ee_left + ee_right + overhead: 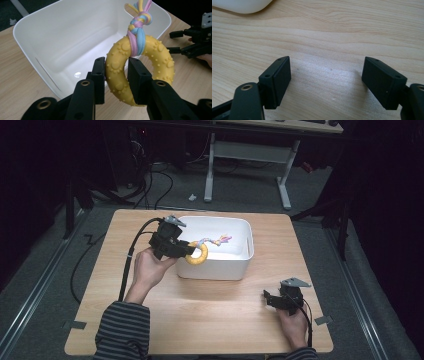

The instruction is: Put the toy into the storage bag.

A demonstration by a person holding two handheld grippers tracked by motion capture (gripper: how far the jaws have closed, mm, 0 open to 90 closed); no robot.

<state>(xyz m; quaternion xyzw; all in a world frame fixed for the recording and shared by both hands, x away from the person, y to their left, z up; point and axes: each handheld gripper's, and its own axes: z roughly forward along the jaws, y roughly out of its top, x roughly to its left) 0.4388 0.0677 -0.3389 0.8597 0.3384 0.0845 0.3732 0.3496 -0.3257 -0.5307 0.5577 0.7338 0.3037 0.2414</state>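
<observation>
A yellow knobbly ring toy (117,75) with a braided pink, blue and yellow rope (137,32) tied round it hangs over the near left corner of a white plastic bin (50,45). My left gripper (116,80) is shut on the ring, one pad on each side of its tube. From the high view, the left gripper (187,251) holds the ring toy (198,255) just above the bin (215,267), the rope (215,240) trailing over the bin's inside. My right gripper (325,82) stands open above bare wood; it rests near the table's front right (267,298).
The wooden table (210,320) has bare room in front of the bin and to both sides. The bin's inside (82,50) holds nothing else. Cables lie on the floor beyond the table, and a white desk frame (247,155) stands farther back.
</observation>
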